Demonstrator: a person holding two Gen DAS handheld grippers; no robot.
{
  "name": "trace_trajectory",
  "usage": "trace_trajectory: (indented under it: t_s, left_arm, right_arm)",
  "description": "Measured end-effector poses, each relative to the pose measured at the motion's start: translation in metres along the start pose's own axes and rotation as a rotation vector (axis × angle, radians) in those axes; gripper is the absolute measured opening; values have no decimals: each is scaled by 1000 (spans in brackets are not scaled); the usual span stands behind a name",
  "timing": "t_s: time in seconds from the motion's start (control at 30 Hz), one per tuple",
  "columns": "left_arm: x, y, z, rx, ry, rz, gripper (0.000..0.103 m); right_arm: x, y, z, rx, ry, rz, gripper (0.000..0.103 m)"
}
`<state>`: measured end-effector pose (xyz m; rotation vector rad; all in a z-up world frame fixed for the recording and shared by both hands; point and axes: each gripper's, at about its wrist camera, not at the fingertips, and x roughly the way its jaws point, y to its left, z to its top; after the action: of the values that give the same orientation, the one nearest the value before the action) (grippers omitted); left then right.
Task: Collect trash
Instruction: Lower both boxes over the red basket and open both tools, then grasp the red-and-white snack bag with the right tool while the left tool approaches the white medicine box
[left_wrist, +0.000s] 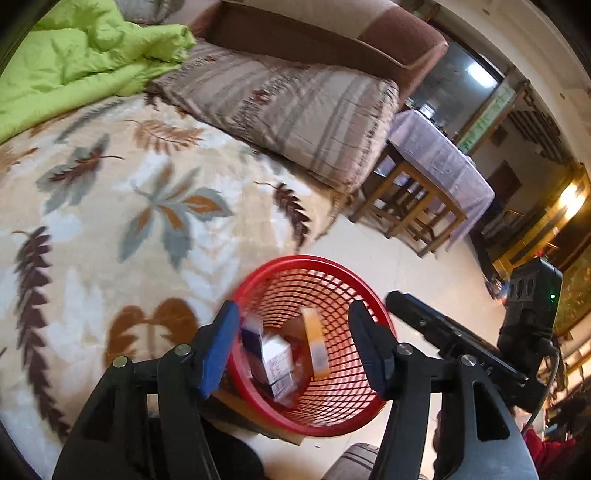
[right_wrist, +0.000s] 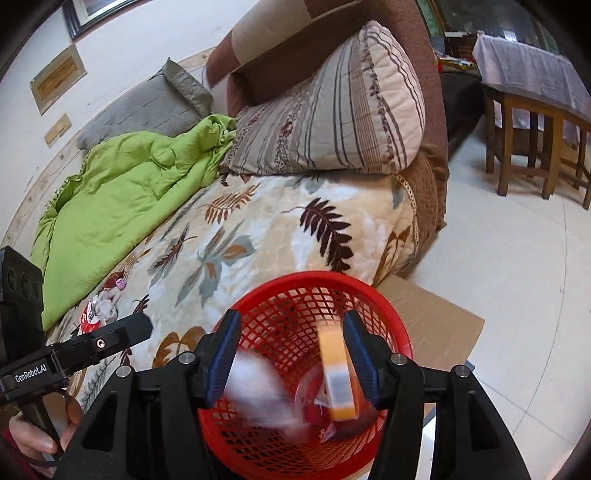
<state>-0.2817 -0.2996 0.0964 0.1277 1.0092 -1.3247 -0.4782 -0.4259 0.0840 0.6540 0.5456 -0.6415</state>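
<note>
Both my claws spread wide over the red mesh basket beside the bed.

The bed (right_wrist: 280, 229) wears a cream blanket with brown and grey leaves, a green quilt (right_wrist: 122, 192) and a striped pillow (right_wrist: 332, 122). On the floor against it stands the red basket (left_wrist: 317, 417), round, open lattice, on a sheet of cardboard (right_wrist: 436, 314). My left claw (left_wrist: 295, 347) and right claw (right_wrist: 291, 354) grip nothing. Inside the basket: a blurred white and blue box (left_wrist: 277, 362) and an orange box (right_wrist: 338, 376). Crumpled red and white wrappers (right_wrist: 98, 312) lie on the blanket.
</note>
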Motion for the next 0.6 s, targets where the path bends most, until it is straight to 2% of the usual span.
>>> trace_trajectory:
  t_s: [0.1,0.17,0.3,0.6]
  left_arm:
    - [-24,18,-4,-16,-46,63,63]
    - [-44,32,-9,-26,-84,144,68]
    - [-79,60,-17,-44,-140,274,68]
    - [-156,134,-52,-153,-201,448,68]
  right_arm:
    - [5,12,1,-10,6,39,62]
    - [11,27,0,-35,12,74,62]
    - [22,73,-6,-132,33,162,62]
    - [50,177,-27,-356,119,321,62]
